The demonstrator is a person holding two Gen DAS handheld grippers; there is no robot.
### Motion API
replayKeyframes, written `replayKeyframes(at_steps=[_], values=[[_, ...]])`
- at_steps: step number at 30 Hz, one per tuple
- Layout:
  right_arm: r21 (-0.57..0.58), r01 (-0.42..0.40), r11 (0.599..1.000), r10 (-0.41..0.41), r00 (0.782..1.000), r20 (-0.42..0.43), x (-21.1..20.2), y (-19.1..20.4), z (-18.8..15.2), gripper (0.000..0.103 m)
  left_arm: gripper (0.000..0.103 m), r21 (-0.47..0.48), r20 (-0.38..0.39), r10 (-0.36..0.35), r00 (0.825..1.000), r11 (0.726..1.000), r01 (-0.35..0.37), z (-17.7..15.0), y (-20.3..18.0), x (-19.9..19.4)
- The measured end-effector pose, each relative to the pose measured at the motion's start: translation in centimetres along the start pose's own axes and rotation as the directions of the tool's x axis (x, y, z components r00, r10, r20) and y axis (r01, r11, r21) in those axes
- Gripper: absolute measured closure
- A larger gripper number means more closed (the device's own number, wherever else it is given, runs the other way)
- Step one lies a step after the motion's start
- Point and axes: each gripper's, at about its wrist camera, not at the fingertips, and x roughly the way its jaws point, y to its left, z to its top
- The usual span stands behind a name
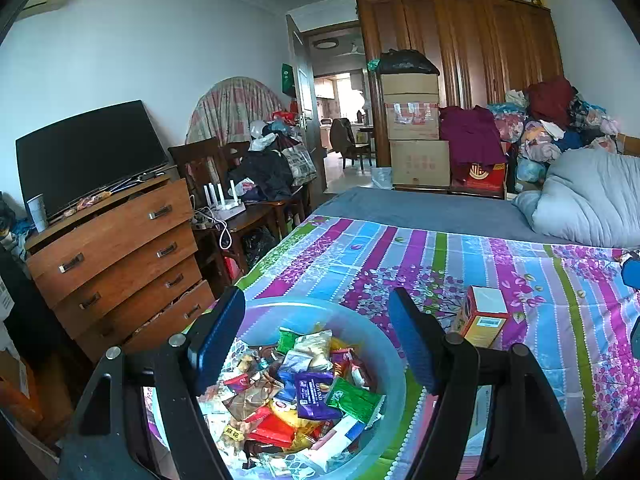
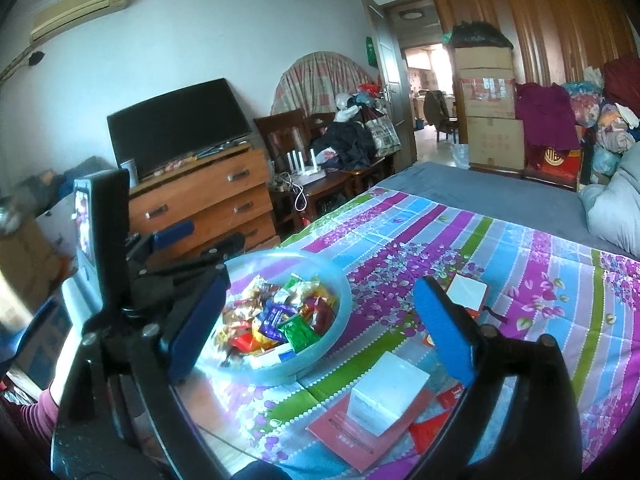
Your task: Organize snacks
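Holding wrapped snacks (image 1: 304, 396), translucent blue bowl (image 1: 372, 332) on striped bedspread (image 1: 500, 264)

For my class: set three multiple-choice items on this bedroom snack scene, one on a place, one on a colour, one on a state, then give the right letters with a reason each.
1. Where does the translucent pale blue plastic bowl of wrapped snacks stand?
A. on the striped floral bedspread
B. on the wooden dresser
C. on the floor

2. What colour are the gripper pads?
A. red
B. blue
C. yellow

3. How is the right gripper?
A. shut on a snack
B. shut, empty
C. open

Key: 1 A, the bowl rests on the bedspread; 2 B, both pads show blue; 3 C, its jaws stand wide apart, gripping nothing.
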Motion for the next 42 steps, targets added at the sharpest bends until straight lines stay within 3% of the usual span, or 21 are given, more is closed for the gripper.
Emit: replayKeyframes(at_steps=[15,24,30,35,42], values=[[0.003,0.029,1.0,-0.028,0.999,-0.026,-0.8,-1.2,-1.3,0.007,0.028,-0.003,-0.021,-0.043,0.999,0.999,0.043,0.0,-1.6,0.2],[-0.008,0.153,0.988,-0.153,0.988,-0.038,-3.3,-3.2,-2.7,0.007,0.028,-0.01,-0.027,-0.153,0.988,0.988,0.153,-0.9,-5.5,-1.0],[-0.022,0.313,0.95,-0.313,0.949,-0.028,-5.5,-5.2,-3.4,0.003,0.028,0.003,-0.038,-0.231,0.972,0.973,0.231,-1.2,-9.4,-2.0],[-0.029,0.45,0.893,-0.45,0.893,-0.011,-7.6,-7.0,-3.5,0.0,0.028,0.033,-0.041,-0.282,0.959,0.958,0.283,-1.0,-12.6,-3.0],[-0.034,0.546,0.837,-0.546,0.838,0.003,-10.0,-8.6,-3.7,0.0,0.028,0.077,-0.043,-0.334,0.942,0.939,0.336,-0.9,-16.5,-4.7]])
